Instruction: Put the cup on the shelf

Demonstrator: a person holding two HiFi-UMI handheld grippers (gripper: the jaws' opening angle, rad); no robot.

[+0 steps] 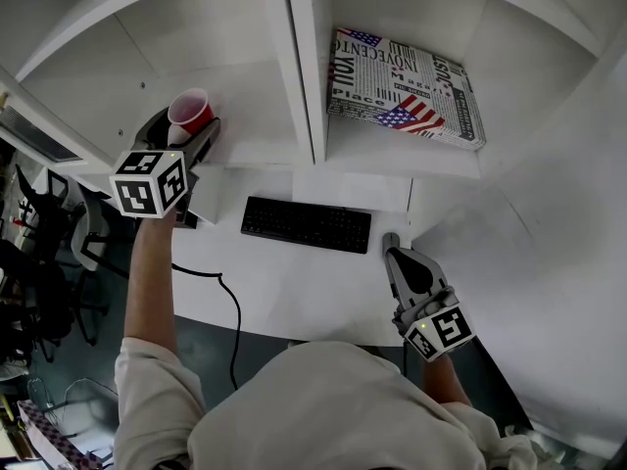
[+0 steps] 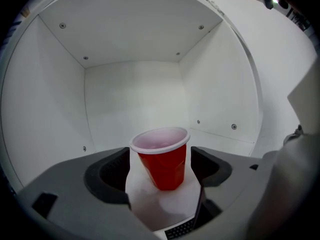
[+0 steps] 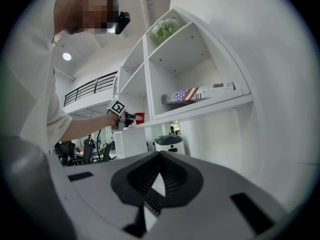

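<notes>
A red plastic cup [image 1: 190, 114] with a white inside stands upright near the front edge of the left shelf compartment [image 1: 245, 91]. My left gripper [image 1: 186, 131] is raised to the shelf with one jaw on each side of the cup. In the left gripper view the cup [image 2: 162, 159] stands between the wide-open jaws, and a gap shows on both sides, so the pads do not press on it. My right gripper [image 1: 391, 245] hangs low over the desk's right side, shut and empty; in its own view the fingertips [image 3: 160, 155] meet.
A box [image 1: 407, 86] printed with newsprint and flags lies in the right compartment, past the white divider [image 1: 299, 57]. A black keyboard [image 1: 306, 223] lies on the white desk [image 1: 294, 282] below the shelf. A black cable [image 1: 231, 311] drops off the desk's front edge.
</notes>
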